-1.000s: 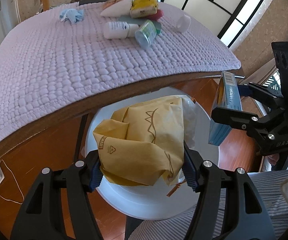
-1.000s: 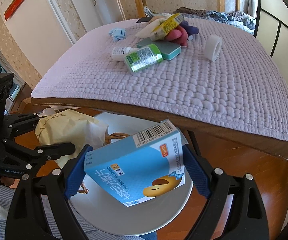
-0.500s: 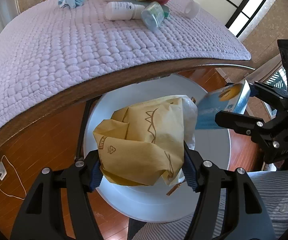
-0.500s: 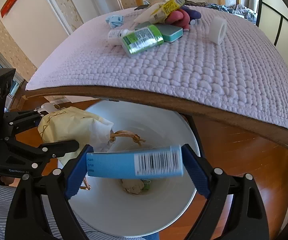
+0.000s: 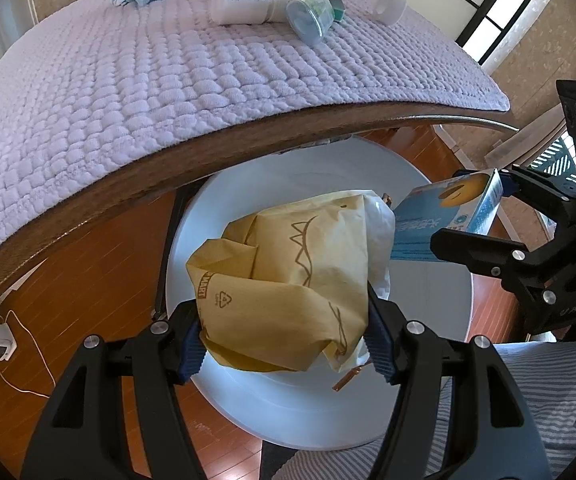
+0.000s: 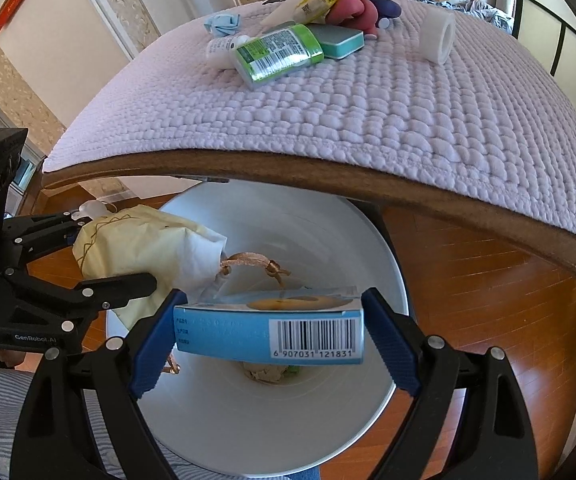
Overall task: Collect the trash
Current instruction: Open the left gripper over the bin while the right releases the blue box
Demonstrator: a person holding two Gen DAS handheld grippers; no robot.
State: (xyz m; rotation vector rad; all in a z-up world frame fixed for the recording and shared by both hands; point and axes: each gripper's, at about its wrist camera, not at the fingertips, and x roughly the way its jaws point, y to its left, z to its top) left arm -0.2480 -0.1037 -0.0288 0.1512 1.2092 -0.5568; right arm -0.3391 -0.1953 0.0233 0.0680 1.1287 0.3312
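The left gripper (image 5: 283,336) has its jaws clenched on a crumpled yellow paper bag (image 5: 288,280), held over the open mouth of a round white plastic bin (image 6: 320,240) that stands on the wooden floor just below the bench edge. Beside it, the right gripper (image 6: 269,334) grasps a flat light-blue cardboard box (image 6: 267,332) with a barcode, also above the bin. Crumpled scraps (image 6: 265,372) lie at the bin's bottom.

Bag (image 5: 288,280) left of box (image 6: 267,334), both above bin (image 6: 271,432).
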